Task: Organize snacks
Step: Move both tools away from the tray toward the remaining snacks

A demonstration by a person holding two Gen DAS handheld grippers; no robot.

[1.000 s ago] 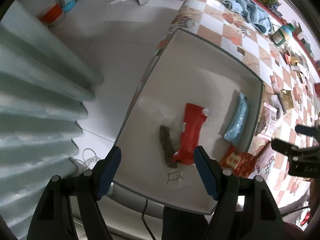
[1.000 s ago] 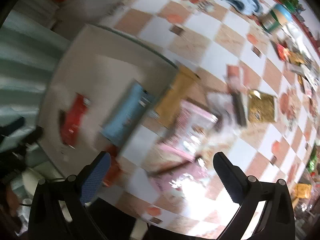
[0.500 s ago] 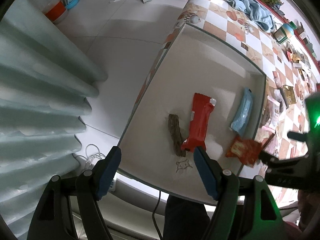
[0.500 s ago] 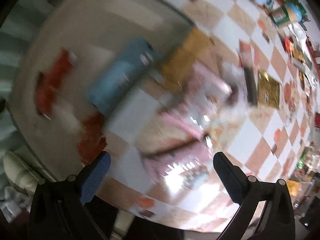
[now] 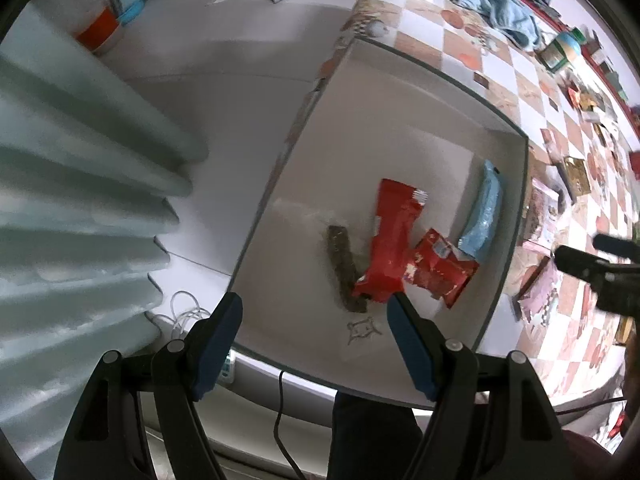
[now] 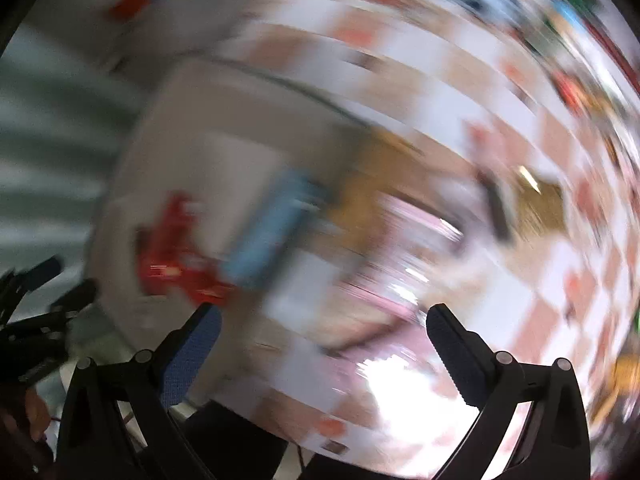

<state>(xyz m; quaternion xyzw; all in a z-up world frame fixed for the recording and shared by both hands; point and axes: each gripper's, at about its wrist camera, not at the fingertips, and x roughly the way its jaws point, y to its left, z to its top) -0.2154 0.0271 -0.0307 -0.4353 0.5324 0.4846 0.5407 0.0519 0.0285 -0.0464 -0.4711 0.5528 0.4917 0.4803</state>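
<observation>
Tablecloth (image 5: 452, 44) in orange-white checks carries a grey tray (image 5: 400, 92); each hand-held gripper gapes wide, empty.

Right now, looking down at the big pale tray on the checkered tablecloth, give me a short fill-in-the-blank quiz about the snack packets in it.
1. The number of snack packets lying inside the pale rectangular tray is ____.
2. The long packet lying along the tray's right wall is light ____ in colour.
3. The small crinkled red packet lies between the long red wrapper and the ____ packet.
4. The dark brown bar lies to the ____ of the long red wrapper.

Missing words: four; blue; blue; left
</observation>
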